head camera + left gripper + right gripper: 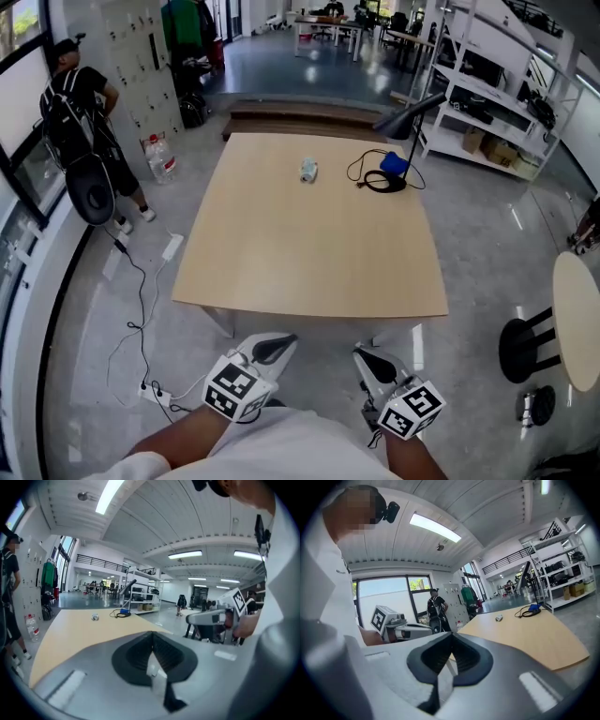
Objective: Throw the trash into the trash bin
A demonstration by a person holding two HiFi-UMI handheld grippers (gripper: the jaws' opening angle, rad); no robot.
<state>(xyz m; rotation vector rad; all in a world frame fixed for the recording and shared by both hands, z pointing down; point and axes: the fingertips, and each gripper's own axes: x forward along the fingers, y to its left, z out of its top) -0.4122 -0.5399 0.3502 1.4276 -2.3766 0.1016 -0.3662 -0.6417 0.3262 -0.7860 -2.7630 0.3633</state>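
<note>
The trash (308,170), a small crumpled pale item, lies on the far half of the light wooden table (309,262). It also shows small and far off as the trash (95,617) in the left gripper view and the trash (499,618) in the right gripper view. My left gripper (279,344) and right gripper (367,355) are held close to my body, short of the table's near edge, far from the trash. The left gripper (152,635) is shut and holds nothing. So is the right gripper (451,638). No trash bin is in view.
A black cable with a blue item (392,166) and a desk lamp (411,114) sit at the table's far right. A person with a backpack (80,103) stands at the left near a water bottle (160,157). A black stool (525,339) and a round table (577,319) are to the right. Cables (141,309) lie on the floor.
</note>
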